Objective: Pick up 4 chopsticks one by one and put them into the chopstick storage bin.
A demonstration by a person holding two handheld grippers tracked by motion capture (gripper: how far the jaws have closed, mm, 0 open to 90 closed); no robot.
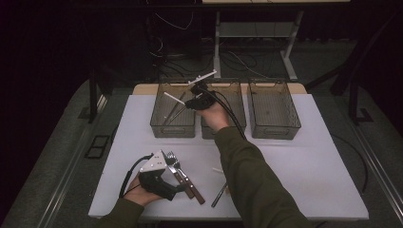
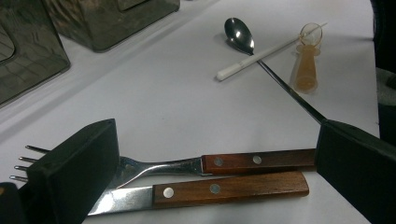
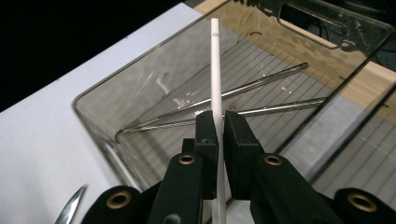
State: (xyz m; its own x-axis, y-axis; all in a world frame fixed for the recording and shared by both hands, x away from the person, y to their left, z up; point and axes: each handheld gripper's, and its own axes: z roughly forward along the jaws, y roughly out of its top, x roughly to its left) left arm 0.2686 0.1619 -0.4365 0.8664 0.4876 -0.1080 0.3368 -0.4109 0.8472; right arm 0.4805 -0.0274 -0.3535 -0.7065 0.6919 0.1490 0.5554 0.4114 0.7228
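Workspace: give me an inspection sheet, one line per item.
Surface: white table top, three smoky clear bins along its far edge.
Job's things: white chopstick clamped in the right gripper above the left bin; two metal chopsticks lie inside that bin.
Clutter: wood-handled fork and knife side by side; spoon, a second white chopstick and a small amber plastic piece farther off.
Grippers: left gripper rests low with jaws open either side of the fork and knife; right jaws shut.
Cables: a black cable trails from each gripper; loose cables on the floor beyond the table.
Surroundings: dark room, grey floor, a frame's legs behind.
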